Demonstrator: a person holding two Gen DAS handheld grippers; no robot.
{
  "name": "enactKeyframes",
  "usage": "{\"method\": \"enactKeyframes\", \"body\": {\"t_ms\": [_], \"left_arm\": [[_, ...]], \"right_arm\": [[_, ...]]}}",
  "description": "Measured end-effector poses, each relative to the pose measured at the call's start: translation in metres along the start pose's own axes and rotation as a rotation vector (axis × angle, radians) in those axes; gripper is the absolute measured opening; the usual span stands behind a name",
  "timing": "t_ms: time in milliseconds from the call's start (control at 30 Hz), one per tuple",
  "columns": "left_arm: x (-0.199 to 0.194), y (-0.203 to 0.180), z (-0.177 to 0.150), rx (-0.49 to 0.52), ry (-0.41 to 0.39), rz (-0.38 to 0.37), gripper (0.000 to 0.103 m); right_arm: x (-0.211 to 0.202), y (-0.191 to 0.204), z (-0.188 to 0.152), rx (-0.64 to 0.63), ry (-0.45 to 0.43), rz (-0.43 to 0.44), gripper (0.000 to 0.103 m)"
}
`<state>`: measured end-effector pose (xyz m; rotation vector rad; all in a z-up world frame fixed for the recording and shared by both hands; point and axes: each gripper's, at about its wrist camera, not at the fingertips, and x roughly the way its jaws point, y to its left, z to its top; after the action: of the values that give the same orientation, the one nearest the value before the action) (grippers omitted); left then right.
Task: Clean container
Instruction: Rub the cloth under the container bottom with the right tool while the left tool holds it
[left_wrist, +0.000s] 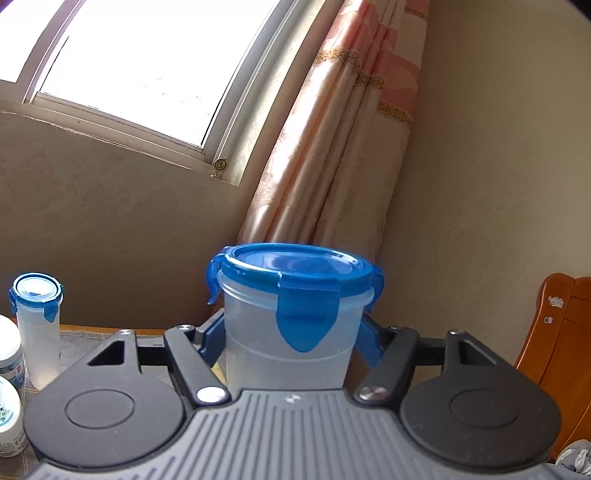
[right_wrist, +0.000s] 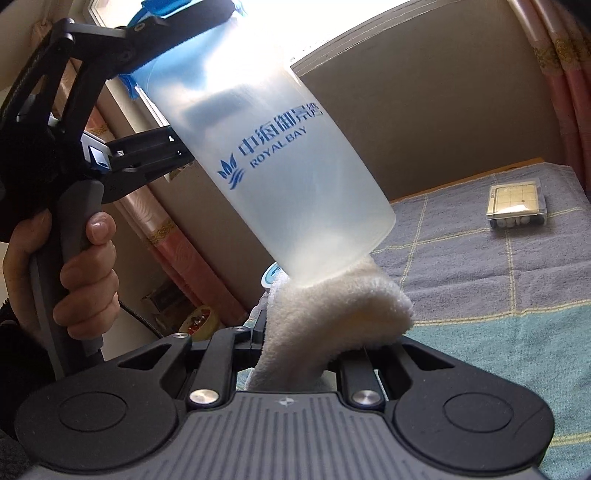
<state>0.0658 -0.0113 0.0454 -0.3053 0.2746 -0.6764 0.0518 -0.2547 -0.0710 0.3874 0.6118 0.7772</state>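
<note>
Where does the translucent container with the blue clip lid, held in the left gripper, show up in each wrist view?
Left wrist: container at lower centre, upright between the left gripper's fingers, lid toward the camera.
Right wrist: container fills the upper centre, tilted, its base on the white cloth.
Shared landmark: the pink curtain.

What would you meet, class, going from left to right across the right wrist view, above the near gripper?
Hand on the left gripper's handle → left gripper clamped on the container → frosted container → white cloth under its base → clear box on the checked table cover.
</note>
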Motion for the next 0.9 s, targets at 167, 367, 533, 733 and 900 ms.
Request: {"method": "enactKeyframes", "body": {"t_ms": [167, 367, 533, 733, 900], "left_arm": [[0.002, 0.006, 0.002, -0.001, 0.015, 0.035, 0.068], [0.002, 0.018, 0.001, -0.005, 0.031, 0.093, 0.068], [0.002, 0.03, 0.001, -0.024, 0.038, 0.145, 0.068], [0.002, 0.035, 0.007, -0.052, 0.031, 0.149, 0.068], [-0.003, 0.025, 0.015, -0.05, 0.019, 0.105, 0.068]], "right_arm": [[-0.001, -0.001, -0.001, -0.017, -0.002, -0.02, 0.019], [-0.009, -0.001, -0.002, -0.018, -0.016, -0.047, 0.019], [-0.013, -0.006, -0.001, -0.016, -0.027, -0.064, 0.019], [-0.016, -0.006, -0.003, -0.021, -0.022, -0.095, 0.019], [-0.006, -0.01, -0.005, -0.03, -0.006, -0.107, 0.02]]}}
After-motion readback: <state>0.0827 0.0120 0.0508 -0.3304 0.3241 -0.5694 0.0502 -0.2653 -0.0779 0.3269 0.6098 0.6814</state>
